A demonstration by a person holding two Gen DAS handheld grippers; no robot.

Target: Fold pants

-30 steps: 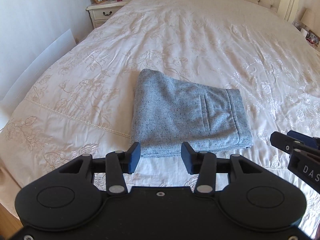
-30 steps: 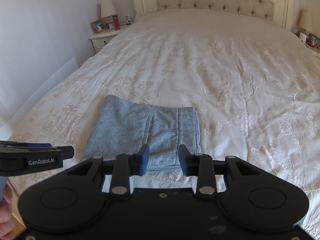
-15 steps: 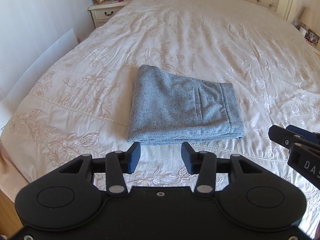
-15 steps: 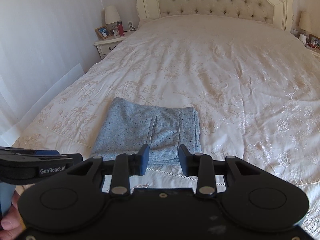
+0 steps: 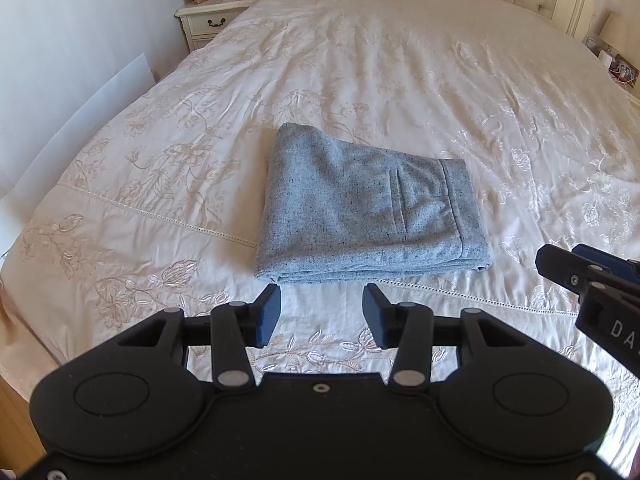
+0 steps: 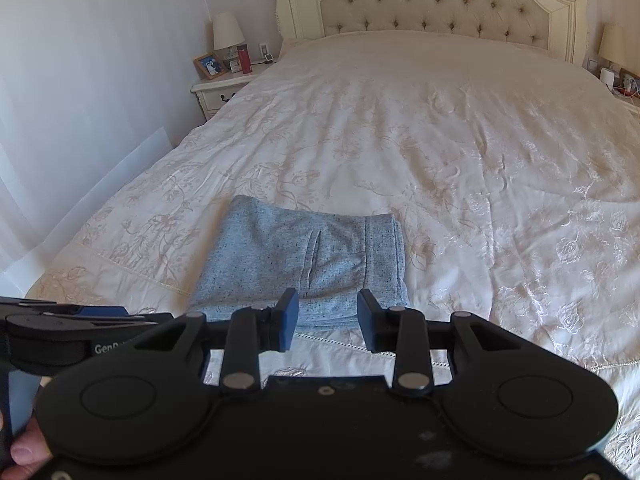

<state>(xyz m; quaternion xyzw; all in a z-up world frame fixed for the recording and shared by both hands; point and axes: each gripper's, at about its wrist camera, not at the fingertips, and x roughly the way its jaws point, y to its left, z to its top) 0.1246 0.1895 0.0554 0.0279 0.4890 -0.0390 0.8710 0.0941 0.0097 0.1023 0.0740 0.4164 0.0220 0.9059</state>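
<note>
Nearest the cameras, both tools have drawn back and a little upward over the last second, so the folded garment now lies clear beyond their tips where earlier its near edge ran under them. The black left claw with blue pads [image 5: 321, 310] stands about half open with nothing between its pads, only the bedspread showing in the gap. The black right claw with blue pads [image 6: 327, 318] is likewise partly open and empty, hanging above the garment's near edge without touching it.

Just beyond lie the speckled grey-blue woollen pants [image 5: 366, 210], folded into a compact stack of layers, waistband to the right, resting flat near the foot of the cream embroidered bed [image 5: 400, 60]. With both claws released and backing away, the folding looks finished, or very nearly so.

Farther off stand the cream nightstand [image 6: 218, 94] and tufted headboard [image 6: 432, 0].
</note>
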